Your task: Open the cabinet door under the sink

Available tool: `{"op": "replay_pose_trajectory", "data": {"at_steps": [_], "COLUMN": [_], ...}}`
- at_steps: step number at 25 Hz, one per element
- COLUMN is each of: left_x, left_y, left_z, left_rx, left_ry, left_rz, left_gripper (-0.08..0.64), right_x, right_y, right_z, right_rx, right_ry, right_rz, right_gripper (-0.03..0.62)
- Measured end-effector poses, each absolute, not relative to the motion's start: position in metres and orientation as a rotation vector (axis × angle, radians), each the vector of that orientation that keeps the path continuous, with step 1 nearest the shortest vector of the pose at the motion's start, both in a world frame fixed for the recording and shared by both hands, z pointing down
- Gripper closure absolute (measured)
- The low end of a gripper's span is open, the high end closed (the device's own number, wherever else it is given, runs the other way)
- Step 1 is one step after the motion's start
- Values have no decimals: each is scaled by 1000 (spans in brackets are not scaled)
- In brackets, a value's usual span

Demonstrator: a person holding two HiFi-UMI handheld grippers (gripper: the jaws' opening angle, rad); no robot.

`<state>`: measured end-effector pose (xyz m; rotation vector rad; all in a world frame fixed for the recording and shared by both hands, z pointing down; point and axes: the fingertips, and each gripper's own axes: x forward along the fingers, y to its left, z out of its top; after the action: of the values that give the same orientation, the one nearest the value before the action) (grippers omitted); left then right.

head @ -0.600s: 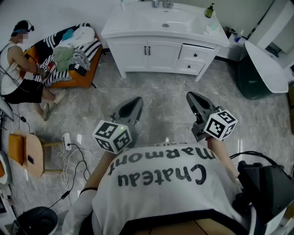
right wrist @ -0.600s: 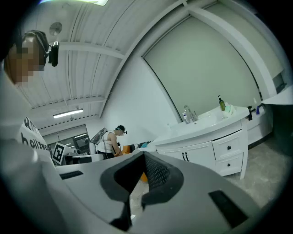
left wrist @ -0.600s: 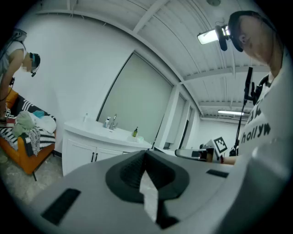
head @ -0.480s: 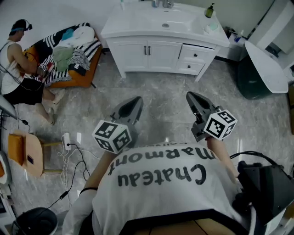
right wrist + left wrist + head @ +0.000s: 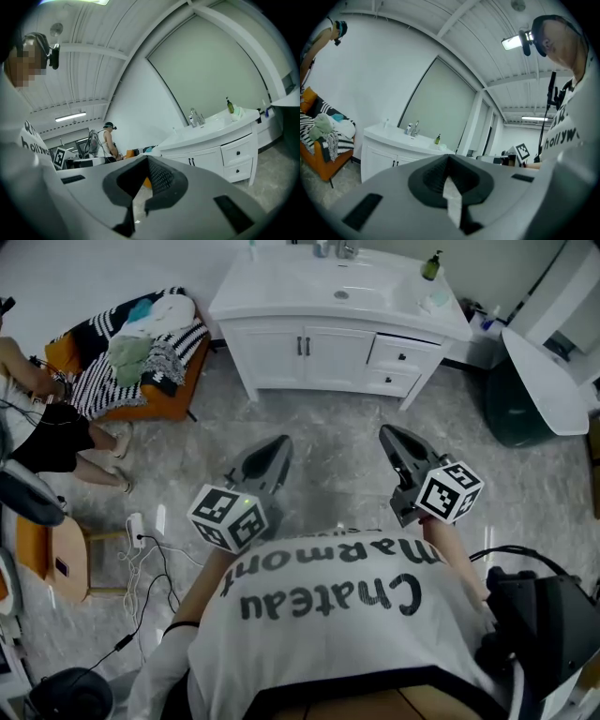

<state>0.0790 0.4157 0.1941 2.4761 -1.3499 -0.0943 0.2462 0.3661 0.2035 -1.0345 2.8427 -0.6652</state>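
Note:
The white sink cabinet (image 5: 337, 329) stands at the far side of the room, its two doors (image 5: 302, 356) shut, with dark handles at the middle seam. Both grippers are held out over the grey floor, well short of the cabinet. My left gripper (image 5: 278, 444) is shut and holds nothing. My right gripper (image 5: 386, 433) is shut too, also with nothing in it. In the left gripper view the doors (image 5: 389, 163) lie beyond the closed jaws of the left gripper (image 5: 449, 160). The right gripper view shows the doors (image 5: 196, 161) past the right gripper (image 5: 147, 161).
Two drawers (image 5: 397, 365) sit to the right of the doors, and a soap bottle (image 5: 430, 264) stands on the counter. An orange couch (image 5: 141, 357) piled with clothes and a person (image 5: 42, 418) are at the left. A dark bin (image 5: 514, 401) is at the right, a wooden stool (image 5: 58, 551) and cables (image 5: 141, 540) at the near left.
The person at the left has moved further left, partly out of the frame. Both grippers stay where they were, still shut.

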Motion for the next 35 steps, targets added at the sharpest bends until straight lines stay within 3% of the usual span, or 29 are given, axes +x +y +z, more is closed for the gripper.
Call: {"op": "replay_pose_trajectory", "data": {"at_steps": [11, 35], "left_x": [66, 23], "left_y": [396, 179], "left_z": [203, 187], "left_rx": [2440, 2381], "left_ry": [-1397, -1517], "left_rz": [-44, -52], "left_gripper": [551, 551], "right_x": [230, 178], "right_y": [342, 99], "right_z": [216, 197], "right_rx": [-996, -864], "right_ry": [2866, 2962], "right_rz": [-743, -704], "right_gripper": [583, 583]}}
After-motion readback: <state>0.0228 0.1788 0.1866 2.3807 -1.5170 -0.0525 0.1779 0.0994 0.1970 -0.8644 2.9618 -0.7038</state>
